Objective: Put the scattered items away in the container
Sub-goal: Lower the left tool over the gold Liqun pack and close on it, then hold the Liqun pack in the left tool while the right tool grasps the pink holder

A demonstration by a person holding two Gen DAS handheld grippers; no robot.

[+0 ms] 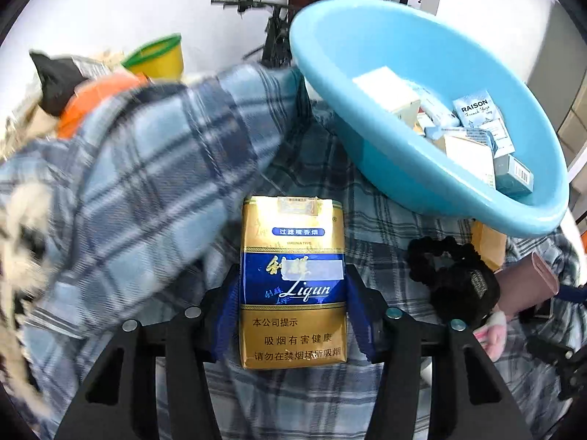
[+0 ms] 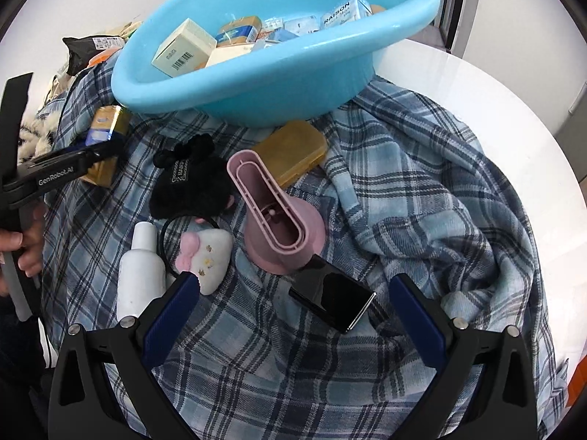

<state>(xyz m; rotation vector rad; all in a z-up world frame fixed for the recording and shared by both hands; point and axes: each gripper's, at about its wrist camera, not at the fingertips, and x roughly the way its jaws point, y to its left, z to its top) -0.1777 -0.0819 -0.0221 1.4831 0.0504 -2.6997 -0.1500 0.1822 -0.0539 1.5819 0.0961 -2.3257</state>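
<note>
Between the blue pads of your left gripper (image 1: 293, 315) sits a gold and blue cigarette pack (image 1: 292, 282), and the pads press on both of its sides. Past that pack, up and to the right, is the blue tub (image 1: 367, 55), which rests on the checked shirt (image 1: 154, 154) and already has a heap of small boxes in it. Just right of your left gripper lies a fuzzy black hair tie (image 1: 455, 275).

Now your right gripper (image 2: 293, 300). Its two fingers stand wide apart and hold nothing. Off to its far left you can see your left gripper with the gold pack. By its left finger stands a white bottle (image 2: 141, 275), and next to that lies a white soft toy with a pink bow (image 2: 209, 260). Right ahead, between the fingers, lies a shiny black box (image 2: 332, 295). Just past it stands a pink plastic holder (image 2: 279, 212), touching the black box. A yellow case (image 2: 293, 152) lies farther ahead, near the tub's wall. The shirt bunches up on the right, over a white table (image 2: 495, 84).
</note>
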